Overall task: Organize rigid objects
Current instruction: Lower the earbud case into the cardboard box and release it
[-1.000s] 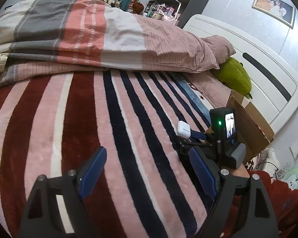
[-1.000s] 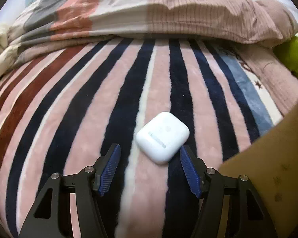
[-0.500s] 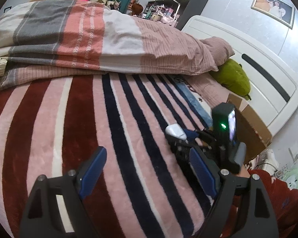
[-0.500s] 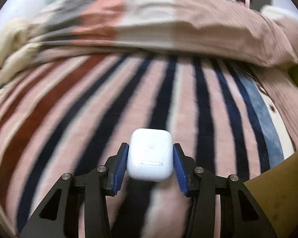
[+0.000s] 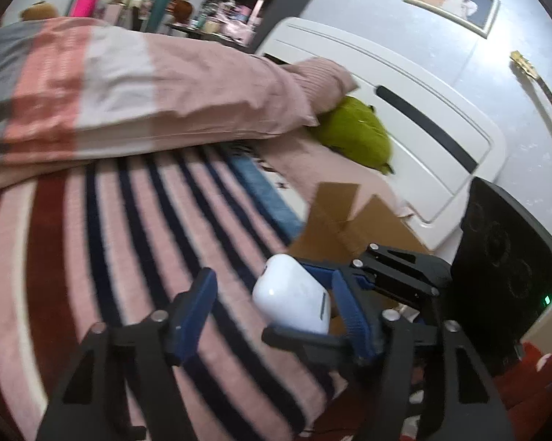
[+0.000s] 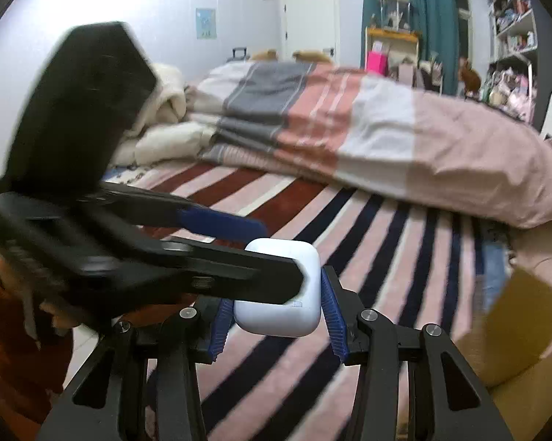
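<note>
White earbud case [image 6: 281,288] clamped in right gripper [image 6: 276,316], between left gripper's [image 5: 276,308] spread fingers, above striped blanket [image 6: 386,242]

A folded quilt [image 6: 349,128] lies across a striped blanket [image 5: 92,239]; green plush [image 5: 356,136] against white headboard [image 5: 422,128].

white case [image 6: 279,290], striped blanket [image 5: 129,220], green plush [image 5: 353,136]

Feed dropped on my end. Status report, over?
Right gripper shut on white earbud case, lifted off striped blanket. Left gripper open, close beside the case. Cardboard box just beyond, nothing between.
</note>
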The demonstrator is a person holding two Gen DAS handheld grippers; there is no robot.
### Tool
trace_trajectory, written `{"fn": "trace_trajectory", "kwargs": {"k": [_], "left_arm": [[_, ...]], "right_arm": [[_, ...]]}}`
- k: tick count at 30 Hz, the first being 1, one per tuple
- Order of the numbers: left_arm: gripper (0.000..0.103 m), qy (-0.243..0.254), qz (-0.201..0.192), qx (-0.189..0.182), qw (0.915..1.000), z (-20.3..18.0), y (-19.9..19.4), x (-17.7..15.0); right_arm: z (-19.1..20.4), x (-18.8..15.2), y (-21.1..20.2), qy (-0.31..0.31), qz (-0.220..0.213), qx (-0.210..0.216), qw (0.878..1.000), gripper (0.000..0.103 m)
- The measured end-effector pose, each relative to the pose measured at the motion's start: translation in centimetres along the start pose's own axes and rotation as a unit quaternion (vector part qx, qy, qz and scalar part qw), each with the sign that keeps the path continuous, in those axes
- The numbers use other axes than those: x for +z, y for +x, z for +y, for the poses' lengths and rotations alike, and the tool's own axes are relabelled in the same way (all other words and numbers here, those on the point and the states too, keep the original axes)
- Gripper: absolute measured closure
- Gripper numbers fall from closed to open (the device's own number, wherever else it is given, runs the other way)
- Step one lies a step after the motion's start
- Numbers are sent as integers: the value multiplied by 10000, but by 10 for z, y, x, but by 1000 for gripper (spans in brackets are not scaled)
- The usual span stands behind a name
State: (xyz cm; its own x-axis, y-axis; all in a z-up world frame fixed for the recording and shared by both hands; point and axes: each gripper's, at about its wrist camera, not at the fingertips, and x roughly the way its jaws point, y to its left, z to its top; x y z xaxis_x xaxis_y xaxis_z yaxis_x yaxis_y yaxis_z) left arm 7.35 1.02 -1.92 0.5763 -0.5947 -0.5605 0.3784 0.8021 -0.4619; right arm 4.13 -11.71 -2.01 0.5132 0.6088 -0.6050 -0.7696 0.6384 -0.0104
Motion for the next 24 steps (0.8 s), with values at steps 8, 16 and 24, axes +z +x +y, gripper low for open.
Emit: {"fn": "trace_trajectory", "kwargs": {"k": [8,16,24], "left_arm": [[69,621,396,-480,9961,-79,64,38],[70,921,876,-658,9897,-122,134,54],[67,968,1114,-453,9880,-130,164,55]], "right_arm": [[-69,-17,-53,313,-200,-580,9976,63],[-131,-43,-74,788,54,-980,9921,63],[-156,-57,-70,1122,338,-1052,9875,61]]}}
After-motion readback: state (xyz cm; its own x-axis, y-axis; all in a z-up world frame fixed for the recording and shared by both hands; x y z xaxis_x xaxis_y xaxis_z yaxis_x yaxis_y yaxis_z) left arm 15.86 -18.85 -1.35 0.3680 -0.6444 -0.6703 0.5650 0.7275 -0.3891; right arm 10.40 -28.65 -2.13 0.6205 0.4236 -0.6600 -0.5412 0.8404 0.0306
